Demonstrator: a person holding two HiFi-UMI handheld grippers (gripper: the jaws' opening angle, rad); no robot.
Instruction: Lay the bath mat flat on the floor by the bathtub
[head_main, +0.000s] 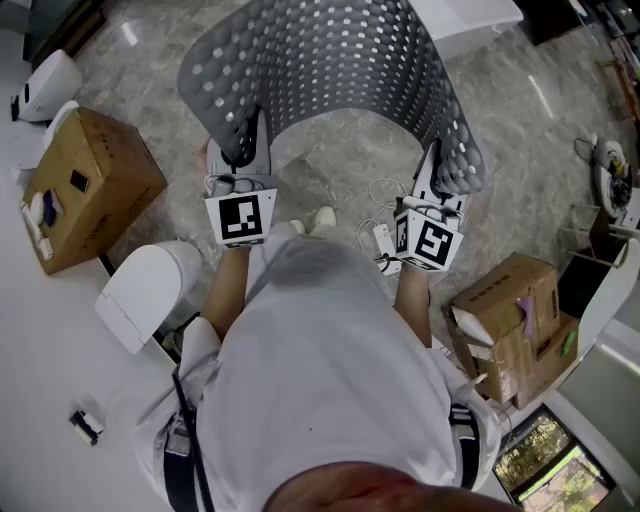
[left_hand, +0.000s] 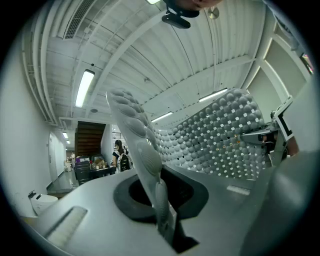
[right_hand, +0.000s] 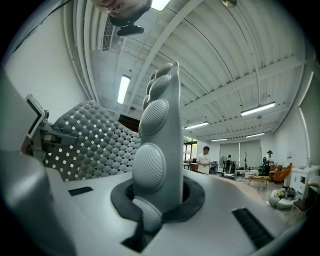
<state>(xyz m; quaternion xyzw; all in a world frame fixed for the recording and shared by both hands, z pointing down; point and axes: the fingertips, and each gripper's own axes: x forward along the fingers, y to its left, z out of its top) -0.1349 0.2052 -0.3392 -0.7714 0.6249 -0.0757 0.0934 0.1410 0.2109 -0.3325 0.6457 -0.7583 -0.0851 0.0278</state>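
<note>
Bath mat (head_main: 330, 60) held arched above floor (head_main: 345, 165).
Left gripper (head_main: 238, 155) and right gripper (head_main: 434, 170) fingers clamp its near edge; cardboard box (head_main: 510, 320) at 4 o'clock, contents unclear.

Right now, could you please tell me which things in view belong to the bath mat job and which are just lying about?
Job in hand:
bath mat, held up in an arc
left claw and right claw, each shut on a mat edge

Lying about:
cardboard box at left
cardboard boxes at right
white cables
white lidded fixture
</note>
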